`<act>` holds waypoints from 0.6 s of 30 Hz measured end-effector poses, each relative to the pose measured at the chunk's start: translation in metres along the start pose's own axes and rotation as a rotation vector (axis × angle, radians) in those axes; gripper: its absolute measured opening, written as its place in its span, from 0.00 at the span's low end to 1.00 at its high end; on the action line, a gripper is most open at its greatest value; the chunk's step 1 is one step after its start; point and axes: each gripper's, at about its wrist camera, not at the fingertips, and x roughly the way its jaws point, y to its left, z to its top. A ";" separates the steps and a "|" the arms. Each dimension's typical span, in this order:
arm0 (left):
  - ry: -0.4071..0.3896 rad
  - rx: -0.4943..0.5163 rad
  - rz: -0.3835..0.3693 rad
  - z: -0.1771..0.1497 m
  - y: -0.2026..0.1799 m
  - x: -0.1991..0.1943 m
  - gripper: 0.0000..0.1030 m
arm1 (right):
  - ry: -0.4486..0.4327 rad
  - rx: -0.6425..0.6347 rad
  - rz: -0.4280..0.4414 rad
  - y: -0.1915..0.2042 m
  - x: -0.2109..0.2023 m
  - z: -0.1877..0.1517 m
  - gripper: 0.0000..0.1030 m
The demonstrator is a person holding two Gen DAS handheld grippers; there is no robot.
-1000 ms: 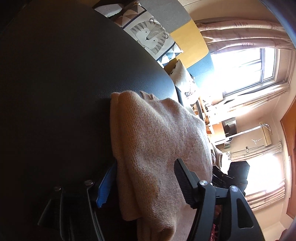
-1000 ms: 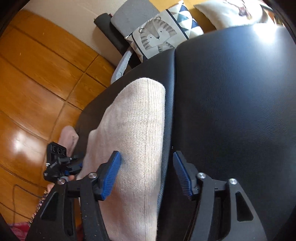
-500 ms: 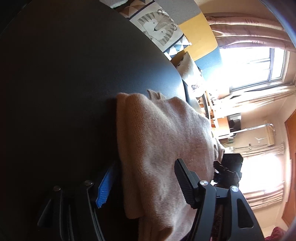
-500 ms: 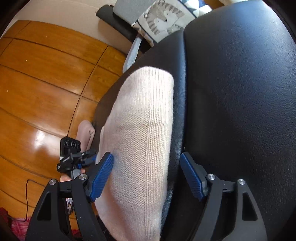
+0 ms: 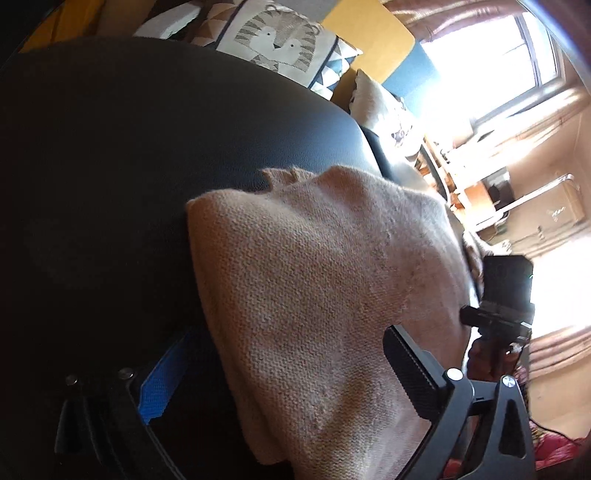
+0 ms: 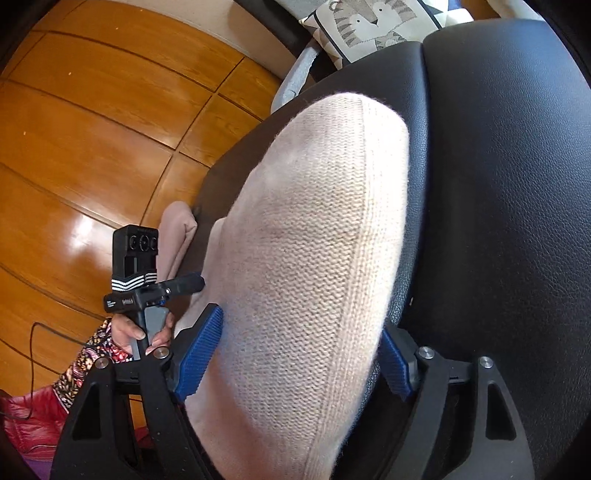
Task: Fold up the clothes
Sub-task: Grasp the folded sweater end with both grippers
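A folded beige knit sweater [image 5: 314, 295] lies on a black leather seat [image 5: 129, 166]. My left gripper [image 5: 286, 373] is open and straddles the near end of the sweater, one finger on each side. In the right wrist view the same sweater [image 6: 314, 258] runs lengthwise between the blue pads [image 6: 199, 354] of my right gripper [image 6: 299, 360], which is wide open with the pads close against the cloth. A sleeve end [image 6: 177, 229] hangs off the seat's left edge. Each camera sees the other gripper: the right gripper [image 5: 506, 295] and the left gripper [image 6: 140, 280], held by a hand [image 6: 136, 332].
Tiger-print cushions [image 6: 373, 26] lean at the far end of the black leather seat [image 6: 498, 184]. A wooden floor [image 6: 92, 129] lies to the left, with a cable [image 6: 37, 350] on it. Bright windows [image 5: 498, 55] and curtains fill the far right of the left wrist view.
The right gripper's fingers have spread wider around the sweater. Both grippers have shifted along the sweater, which now fills more of each view.
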 end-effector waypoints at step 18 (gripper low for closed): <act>-0.084 0.013 -0.164 -0.011 -0.002 -0.021 0.33 | -0.048 0.091 -0.083 0.013 0.008 0.008 0.54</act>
